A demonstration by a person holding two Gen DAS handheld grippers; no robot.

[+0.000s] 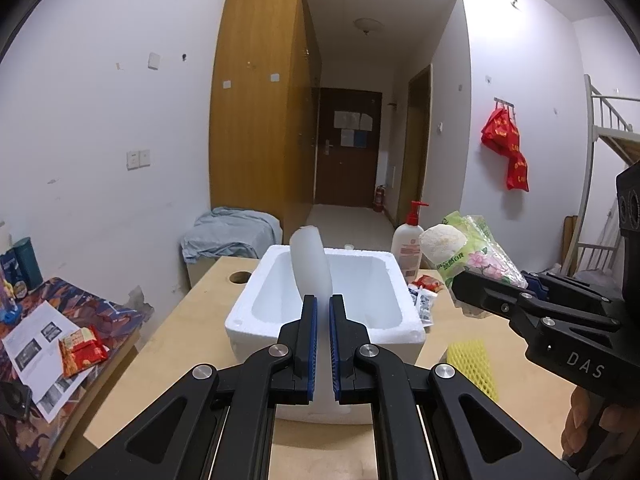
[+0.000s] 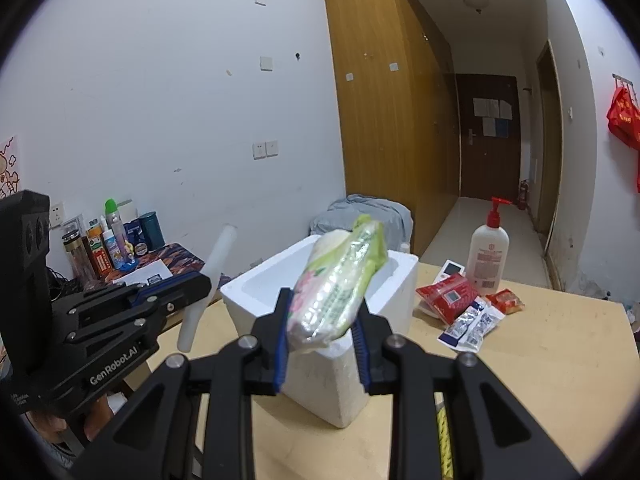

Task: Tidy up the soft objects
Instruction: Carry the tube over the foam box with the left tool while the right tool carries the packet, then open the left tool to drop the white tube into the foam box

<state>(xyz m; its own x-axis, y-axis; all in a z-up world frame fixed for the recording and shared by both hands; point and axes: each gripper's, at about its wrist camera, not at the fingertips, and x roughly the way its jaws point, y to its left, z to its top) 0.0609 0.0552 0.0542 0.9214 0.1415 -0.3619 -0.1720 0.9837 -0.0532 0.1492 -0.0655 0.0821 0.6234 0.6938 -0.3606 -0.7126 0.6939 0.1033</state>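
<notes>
Left gripper (image 1: 323, 308): black two-finger tool with blue pads, jaws nearly closed, pinching the lower end of a thin white translucent foam sheet (image 1: 311, 265); raised above the box.
White foam sheet: curved, standing up from the left jaws, its upper end over the box cavity; from the right wrist view, seen edge-on as a slim tilted strip (image 2: 208, 276) crossing the left tool's tip.
Right gripper (image 2: 322, 320): black, blue pads, jaws part-way apart and clamped on a clear plastic pack with green edges and pink flower print (image 2: 340, 280).
Flower-print pack: soft, whitish contents; held tilted, above the near corner of the box; from the left wrist view (image 1: 468, 254), to the right of the box.
White styrofoam box (image 1: 248, 312): rectangular, open-topped, on the light wooden table (image 1: 192, 320); cavity bare as far as visible.
Yellow foam net sleeve (image 1: 472, 364): lying on the table, right of the box.
White pump bottle with red dispenser (image 2: 489, 256): upright, at the table's far edge.
Small packets: red snack bags (image 2: 448, 294) and blue-and-white sachets (image 2: 472, 324), clustered just beside the bottle.
Side surface, left: patterned cloth (image 1: 100, 308), printed sheet, one red snack packet (image 1: 82, 350), bottles at the wall.
Person: fingers (image 1: 580, 420) on the right tool's handle.
</notes>
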